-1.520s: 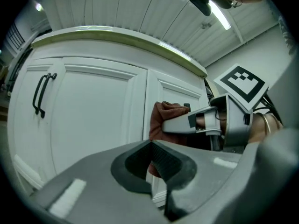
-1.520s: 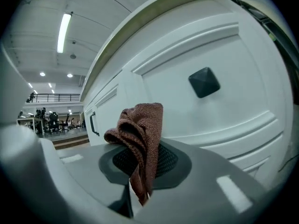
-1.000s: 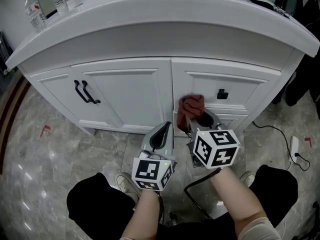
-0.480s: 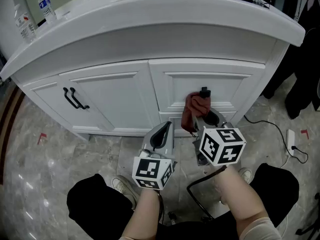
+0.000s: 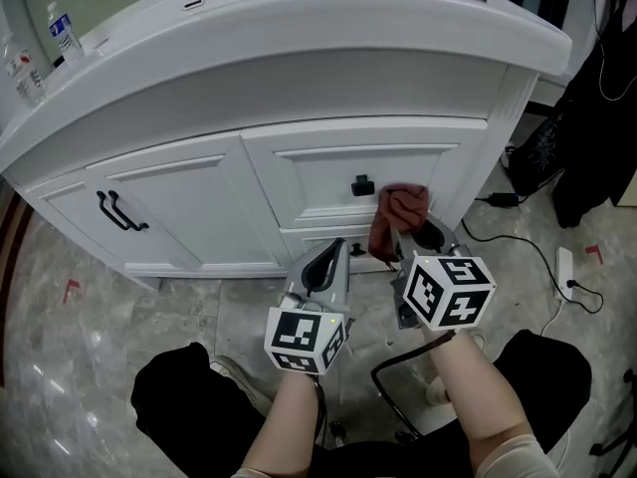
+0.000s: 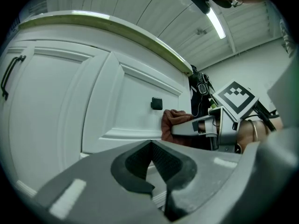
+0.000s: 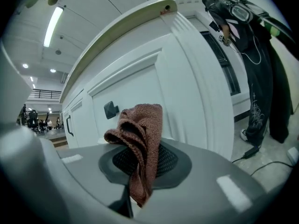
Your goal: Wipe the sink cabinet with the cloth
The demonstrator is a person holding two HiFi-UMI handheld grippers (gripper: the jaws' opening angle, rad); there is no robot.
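The white sink cabinet (image 5: pixel 299 177) fills the upper half of the head view, with a curved countertop above it. My right gripper (image 5: pixel 410 239) is shut on a rust-brown knitted cloth (image 5: pixel 400 210). The cloth presses on the upper drawer front just right of the black square knob (image 5: pixel 362 185). In the right gripper view the cloth (image 7: pixel 138 141) bunches up out of the shut jaws against the drawer panel. My left gripper (image 5: pixel 324 264) hangs shut and empty below the drawer, left of the cloth. In the left gripper view the cloth (image 6: pixel 174 121) and knob (image 6: pixel 156 103) lie ahead.
The left door carries two black bar handles (image 5: pixel 119 213). Water bottles (image 5: pixel 62 34) stand on the counter's far left. A cable and white power block (image 5: pixel 568 267) lie on the marble floor at right. Dark clothing (image 5: pixel 592 127) hangs beside the cabinet's right end. My knees (image 5: pixel 184 406) are below.
The right gripper has slid the cloth rightward along the drawer front, from left of the knob across to its right side. The left gripper has kept its place.
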